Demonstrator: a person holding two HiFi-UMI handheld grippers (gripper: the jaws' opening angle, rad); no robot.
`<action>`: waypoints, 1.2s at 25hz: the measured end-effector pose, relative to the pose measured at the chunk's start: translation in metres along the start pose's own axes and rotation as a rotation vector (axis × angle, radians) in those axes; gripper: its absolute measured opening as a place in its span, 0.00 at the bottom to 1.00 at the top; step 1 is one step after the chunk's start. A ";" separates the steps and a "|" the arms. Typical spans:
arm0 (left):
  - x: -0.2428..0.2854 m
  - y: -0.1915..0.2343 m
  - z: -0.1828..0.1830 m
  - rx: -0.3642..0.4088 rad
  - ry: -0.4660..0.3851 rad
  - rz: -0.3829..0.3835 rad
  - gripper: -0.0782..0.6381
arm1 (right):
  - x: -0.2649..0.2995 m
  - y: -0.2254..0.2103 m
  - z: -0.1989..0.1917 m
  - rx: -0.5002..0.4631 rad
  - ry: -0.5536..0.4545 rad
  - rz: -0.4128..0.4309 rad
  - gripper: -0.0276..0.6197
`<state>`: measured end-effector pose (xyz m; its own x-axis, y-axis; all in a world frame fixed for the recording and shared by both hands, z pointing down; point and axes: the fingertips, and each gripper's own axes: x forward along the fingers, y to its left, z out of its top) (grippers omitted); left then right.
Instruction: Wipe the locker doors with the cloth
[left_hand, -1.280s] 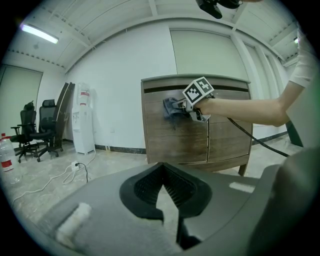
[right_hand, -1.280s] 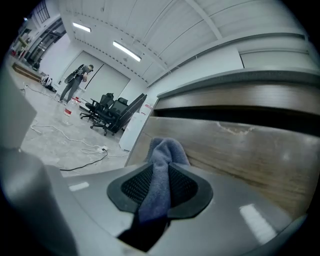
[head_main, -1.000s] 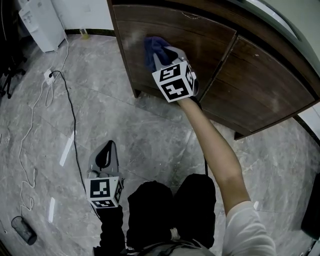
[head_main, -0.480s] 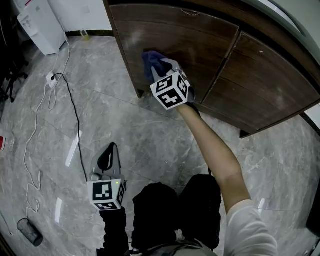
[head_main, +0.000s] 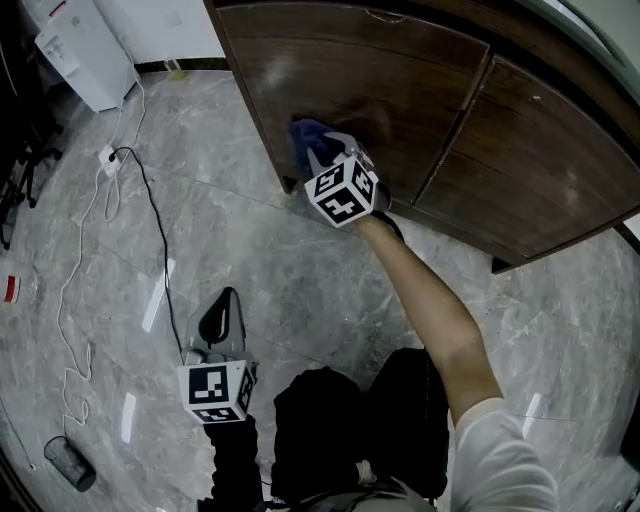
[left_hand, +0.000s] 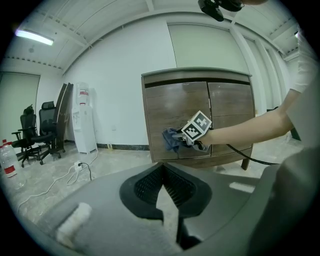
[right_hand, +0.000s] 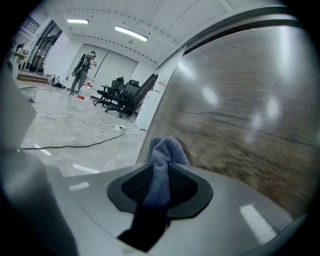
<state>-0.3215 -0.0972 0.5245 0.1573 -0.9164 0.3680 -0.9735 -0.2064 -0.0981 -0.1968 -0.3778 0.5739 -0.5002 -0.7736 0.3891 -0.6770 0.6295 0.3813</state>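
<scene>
Marble floor (head_main: 290, 270) meets the locker door (head_main: 390, 75) at twelve o'clock — there the right gripper (head_main: 323, 150) clamps the blue cloth (head_main: 304, 133) in its fingers against it. Left gripper (head_main: 222, 303) hangs at seven o'clock — fingers closed, empty.

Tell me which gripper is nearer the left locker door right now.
Right. The right gripper holds the blue cloth against the left locker door near its lower edge. The left gripper, shut and empty, hangs over the floor, well back from that door.
</scene>
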 end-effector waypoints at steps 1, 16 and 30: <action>0.000 0.000 0.000 -0.002 0.002 0.000 0.11 | 0.002 0.002 -0.003 0.000 0.004 0.004 0.19; 0.005 0.003 -0.013 -0.002 0.029 0.004 0.11 | 0.029 0.031 -0.058 0.000 0.099 0.062 0.19; 0.007 -0.001 -0.016 -0.030 0.042 -0.003 0.11 | 0.033 0.035 -0.062 0.005 0.115 0.071 0.19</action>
<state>-0.3224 -0.0975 0.5419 0.1535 -0.9006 0.4067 -0.9777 -0.1981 -0.0697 -0.2037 -0.3764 0.6523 -0.4819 -0.7132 0.5091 -0.6445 0.6821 0.3455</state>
